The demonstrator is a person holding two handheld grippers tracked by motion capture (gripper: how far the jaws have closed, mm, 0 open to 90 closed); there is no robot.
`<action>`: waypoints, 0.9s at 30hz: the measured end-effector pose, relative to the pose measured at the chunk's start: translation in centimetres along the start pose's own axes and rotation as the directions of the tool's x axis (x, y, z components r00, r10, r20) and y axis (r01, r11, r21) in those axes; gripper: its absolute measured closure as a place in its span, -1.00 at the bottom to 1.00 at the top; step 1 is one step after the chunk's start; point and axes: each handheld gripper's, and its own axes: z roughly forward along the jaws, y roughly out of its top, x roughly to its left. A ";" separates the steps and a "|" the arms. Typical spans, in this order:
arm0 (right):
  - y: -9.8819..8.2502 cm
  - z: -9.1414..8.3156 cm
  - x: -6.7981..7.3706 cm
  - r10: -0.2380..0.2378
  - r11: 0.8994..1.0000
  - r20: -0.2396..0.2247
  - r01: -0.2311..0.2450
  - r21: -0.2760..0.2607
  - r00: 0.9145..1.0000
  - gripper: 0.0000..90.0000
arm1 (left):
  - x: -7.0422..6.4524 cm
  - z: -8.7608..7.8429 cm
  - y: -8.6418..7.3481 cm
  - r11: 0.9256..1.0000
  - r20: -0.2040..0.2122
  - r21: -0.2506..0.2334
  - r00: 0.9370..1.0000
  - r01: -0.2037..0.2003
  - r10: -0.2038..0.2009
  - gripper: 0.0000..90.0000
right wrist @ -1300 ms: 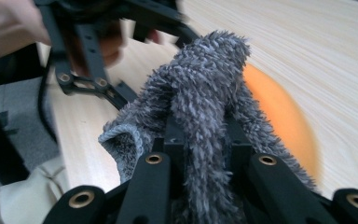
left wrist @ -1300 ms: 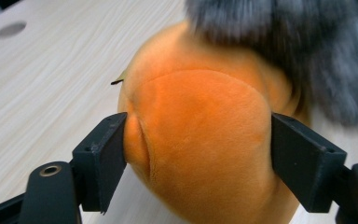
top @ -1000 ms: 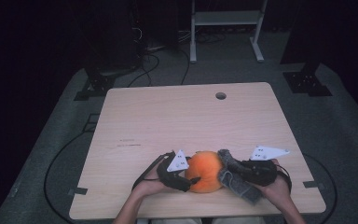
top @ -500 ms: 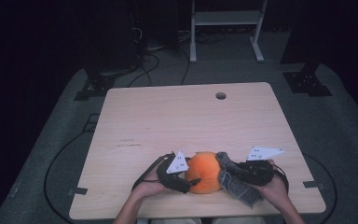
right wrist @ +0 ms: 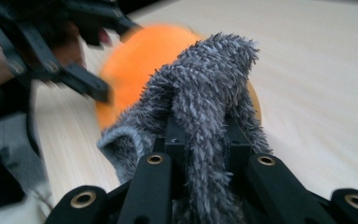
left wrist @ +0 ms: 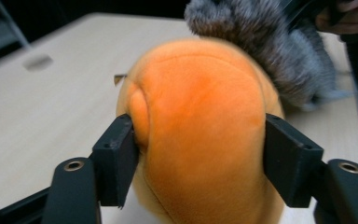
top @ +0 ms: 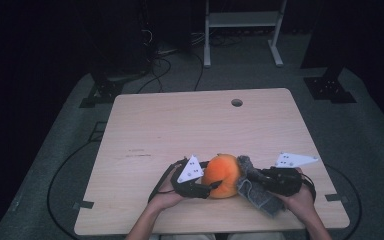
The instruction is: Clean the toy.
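A person at a pale wooden table (top: 145,125) works a pair of black tongs in each hand, near the table's front edge. The left gripper (left wrist: 198,154) has a round orange plush ball (left wrist: 200,121) between its jaws; they have just been closing and now press its two sides, dimpling the soft surface. The right gripper (right wrist: 200,135) is clamped narrow on a fuzzy grey cloth (right wrist: 205,88), which drapes up over the jaws and lies against the ball's far side. In the high view the ball (top: 221,175) sits between the two grippers, the left gripper (top: 200,185) on one side and the right gripper (top: 255,182) with the cloth (top: 260,195) on the other. The step appears to be wiping or wrapping the ball. To do it well, hold the ball steady without crushing it, and keep the cloth pinched deep while drawing it over the surface.
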 end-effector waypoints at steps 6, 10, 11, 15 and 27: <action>0.1 1.5 1.4 -0.078 0.995 0.066 0.073 0.075 0.995 0.70 | -0.5 0.8 -0.9 0.999 -0.012 -0.004 0.999 -0.045 0.045 -0.40; 1.9 1.9 4.1 -0.183 0.981 -0.034 0.185 0.054 0.983 0.70 | -1.0 0.6 -1.1 0.994 -0.010 0.004 0.994 -0.107 0.107 -0.39; 1.9 2.1 3.9 -0.194 0.979 -0.024 0.196 0.065 0.981 0.70 | -1.0 0.5 -1.2 0.994 -0.012 0.012 0.994 -0.109 0.109 -0.38; 0.4 2.9 2.8 -0.113 0.991 -0.033 0.115 0.064 0.993 0.70 | 0.1 0.2 -0.8 1.000 0.028 0.010 0.999 0.024 -0.024 -0.62; -1.2 1.7 -0.3 -0.018 0.995 0.049 0.013 0.104 0.999 0.69 | 0.1 0.3 -1.8 0.998 0.051 0.063 0.999 0.005 -0.008 -0.43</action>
